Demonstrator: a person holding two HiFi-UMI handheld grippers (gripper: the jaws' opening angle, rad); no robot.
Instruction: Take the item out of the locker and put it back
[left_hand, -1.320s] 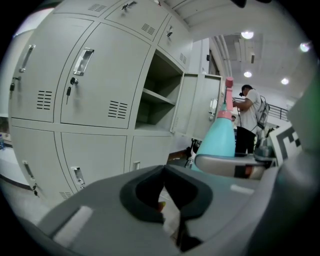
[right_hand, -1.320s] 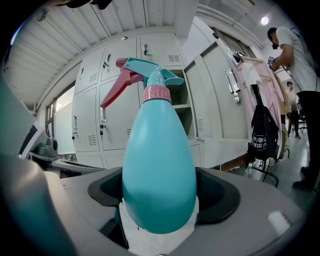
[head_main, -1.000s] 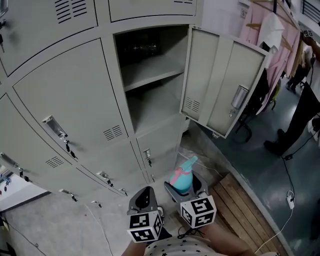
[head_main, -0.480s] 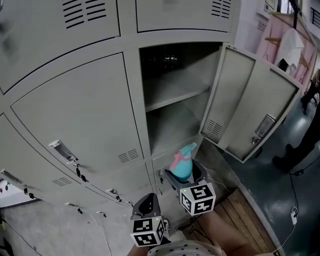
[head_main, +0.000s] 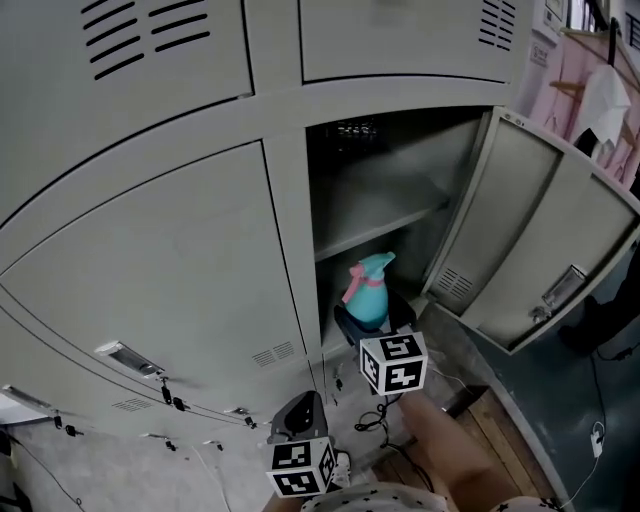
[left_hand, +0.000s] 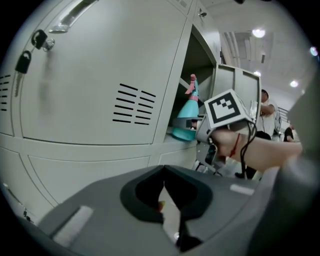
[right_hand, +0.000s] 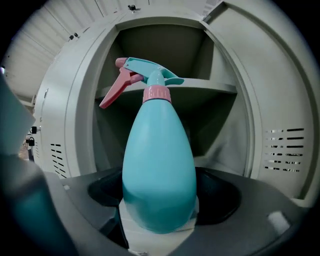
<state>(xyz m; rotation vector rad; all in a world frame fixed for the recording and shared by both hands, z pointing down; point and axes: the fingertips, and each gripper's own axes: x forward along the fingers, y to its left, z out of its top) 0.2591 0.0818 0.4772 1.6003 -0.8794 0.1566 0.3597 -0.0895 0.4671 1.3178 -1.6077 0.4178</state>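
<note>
A teal spray bottle (head_main: 370, 290) with a pink trigger and collar stands upright in my right gripper (head_main: 375, 322), which is shut on its body. In the right gripper view the teal spray bottle (right_hand: 159, 170) fills the middle, facing the open locker (right_hand: 165, 65) and its inner shelf (right_hand: 200, 86). The bottle is at the mouth of the lower compartment of the open locker (head_main: 385, 215). My left gripper (head_main: 298, 415) hangs low beside the shut locker doors, shut with nothing in it; the left gripper (left_hand: 167, 215) shows its jaws together.
The locker door (head_main: 545, 240) swings out to the right. Shut grey locker doors (head_main: 160, 260) with keys in their locks fill the left. A wooden pallet (head_main: 500, 440) lies on the floor at the right. Pink clothes (head_main: 590, 90) hang at the far right.
My right gripper has carried the spray bottle up and forward, from below the locker to the mouth of its lower compartment. The left gripper has stayed low.
</note>
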